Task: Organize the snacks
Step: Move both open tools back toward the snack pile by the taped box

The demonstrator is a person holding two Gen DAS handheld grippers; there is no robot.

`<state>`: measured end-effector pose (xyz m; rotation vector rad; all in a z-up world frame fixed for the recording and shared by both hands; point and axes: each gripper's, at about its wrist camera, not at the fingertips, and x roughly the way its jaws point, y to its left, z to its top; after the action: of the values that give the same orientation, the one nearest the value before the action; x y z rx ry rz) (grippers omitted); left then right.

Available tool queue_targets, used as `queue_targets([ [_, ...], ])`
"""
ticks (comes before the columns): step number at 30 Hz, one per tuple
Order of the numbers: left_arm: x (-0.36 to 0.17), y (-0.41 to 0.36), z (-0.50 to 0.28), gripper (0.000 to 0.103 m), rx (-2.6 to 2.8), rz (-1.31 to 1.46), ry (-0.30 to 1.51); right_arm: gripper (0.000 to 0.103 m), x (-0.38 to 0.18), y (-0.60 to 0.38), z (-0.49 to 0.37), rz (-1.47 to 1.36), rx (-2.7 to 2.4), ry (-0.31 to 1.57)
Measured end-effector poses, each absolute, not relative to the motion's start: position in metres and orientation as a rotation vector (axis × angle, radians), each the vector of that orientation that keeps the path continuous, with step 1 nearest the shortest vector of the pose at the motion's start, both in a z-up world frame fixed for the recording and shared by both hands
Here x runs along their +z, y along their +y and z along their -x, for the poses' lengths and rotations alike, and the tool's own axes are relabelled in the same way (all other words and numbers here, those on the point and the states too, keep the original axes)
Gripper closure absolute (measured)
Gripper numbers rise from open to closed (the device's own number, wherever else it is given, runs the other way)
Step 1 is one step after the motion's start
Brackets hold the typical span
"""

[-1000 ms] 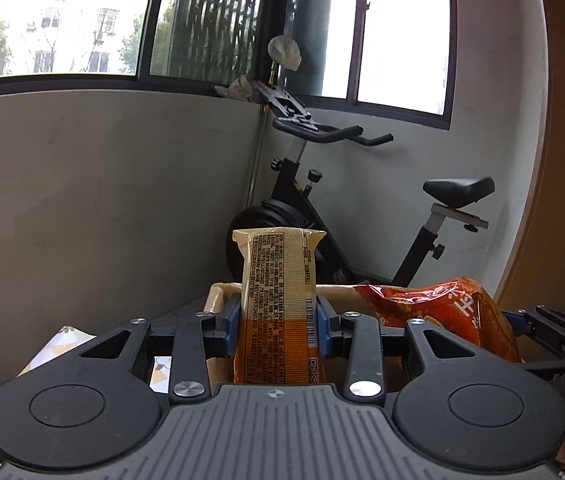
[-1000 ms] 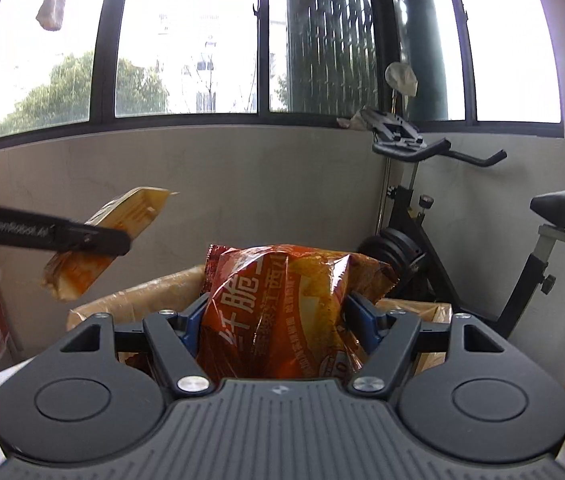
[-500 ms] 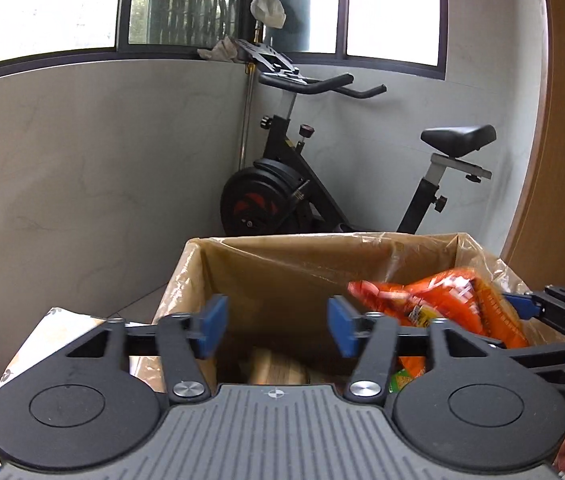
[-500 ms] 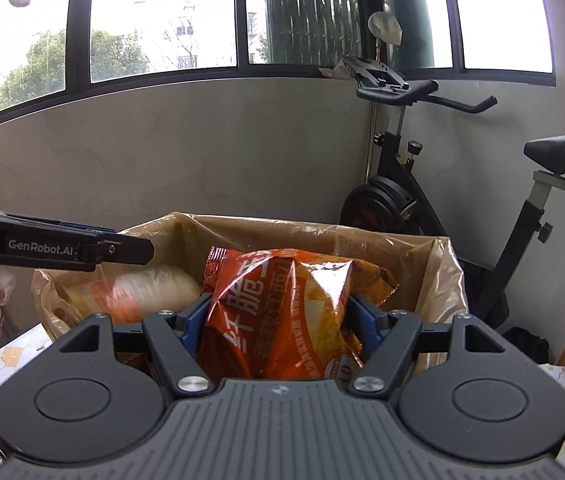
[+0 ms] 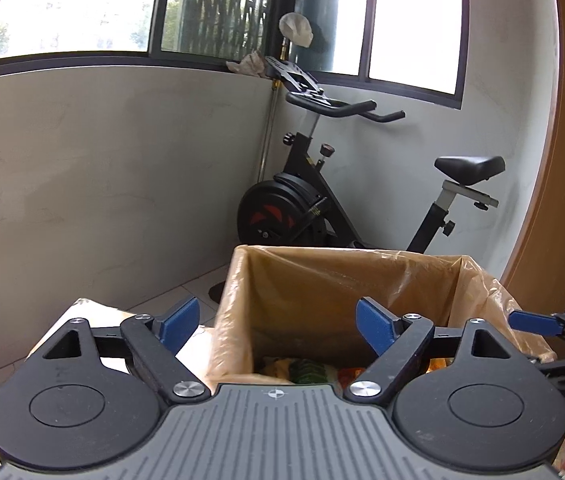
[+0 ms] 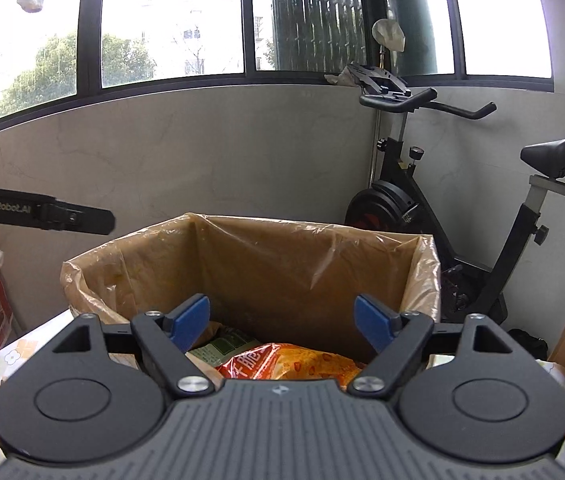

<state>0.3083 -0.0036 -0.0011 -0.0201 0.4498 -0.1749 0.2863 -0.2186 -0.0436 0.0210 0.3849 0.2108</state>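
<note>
- Left gripper (image 5: 277, 324) was spread wide with nothing between the blue pads, hovering over the near-left corner of the box (image 5: 362, 280).
- Right gripper (image 6: 282, 324) was also wide apart and empty, above the box (image 6: 282, 256) (near edge, roughly centred).
- Box was cardboard, lined with a translucent plastic bag (image 6: 94, 272) folded over the rim.
- Orange snack bag (image 6: 290, 362) lay inside the box, directly below the right gripper; a green-labelled packet (image 6: 222, 348) touched it on the left.
- Left wrist view showed only a sliver of packets at the box bottom (image 5: 302, 370) (too little visible to identify).
- Box sat on a surface with a patterned cloth (image 6: 6, 364).
- Exercise bike (image 5: 322, 200) stood behind the box against the wall, under the windows (image 6: 170, 24).
</note>
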Motion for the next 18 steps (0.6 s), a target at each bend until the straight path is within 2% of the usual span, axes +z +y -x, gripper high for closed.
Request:
queue_targets([
  [2, -0.001, 0.003, -0.299, 0.012, -0.171, 0.014, 0.444, 0.016, -0.042, -0.222, -0.277, -0.041, 0.208, 0.371],
  [18, -0.043, 0.055, -0.246, 0.012, -0.069, 0.087, 0.513, 0.010, -0.059, -0.233, -0.213, -0.040, 0.167, 0.311],
])
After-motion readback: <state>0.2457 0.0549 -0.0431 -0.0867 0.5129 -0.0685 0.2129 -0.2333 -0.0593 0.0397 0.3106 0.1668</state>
